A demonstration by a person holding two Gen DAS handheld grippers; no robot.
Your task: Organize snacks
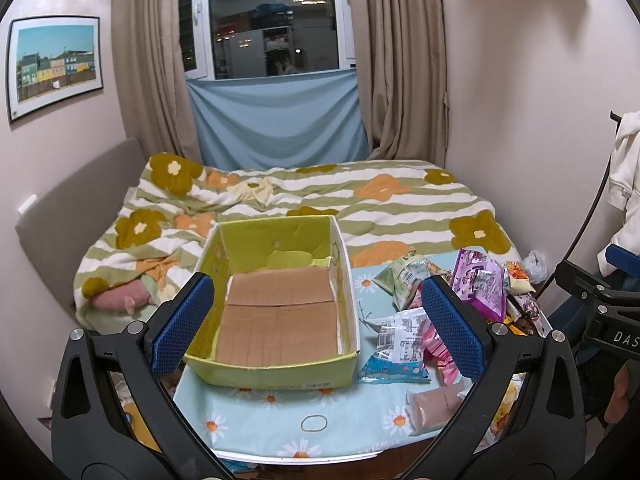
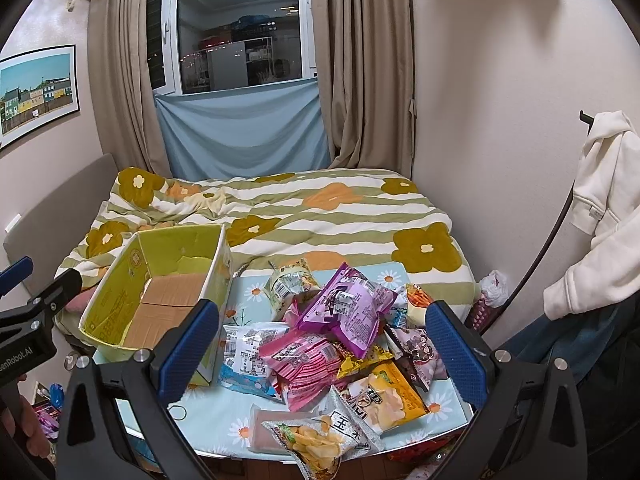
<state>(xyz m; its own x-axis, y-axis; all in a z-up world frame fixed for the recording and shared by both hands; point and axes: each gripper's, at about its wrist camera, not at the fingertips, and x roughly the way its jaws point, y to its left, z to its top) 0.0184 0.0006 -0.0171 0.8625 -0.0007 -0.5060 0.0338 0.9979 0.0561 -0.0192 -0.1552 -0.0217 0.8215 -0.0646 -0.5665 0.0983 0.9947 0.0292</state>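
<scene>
- The left gripper (image 1: 318,320) fills the lower part of the left wrist view, jaws wide apart and holding nothing, blue pads either side of the box.
- The box (image 1: 276,374), yellow-green cardboard with a bare brown floor, sits centre frame on the daisy-print table (image 1: 256,424).
- The snack packets (image 2: 344,344) lie heaped at centre right of the right wrist view, just beside the box; a purple packet (image 2: 348,312) tops the pile.
- The right gripper (image 2: 322,350) hangs above the pile in the lower frame, jaws spread, gripping nothing.
- A flowered bed (image 2: 320,216) spans mid frame behind the table.
</scene>
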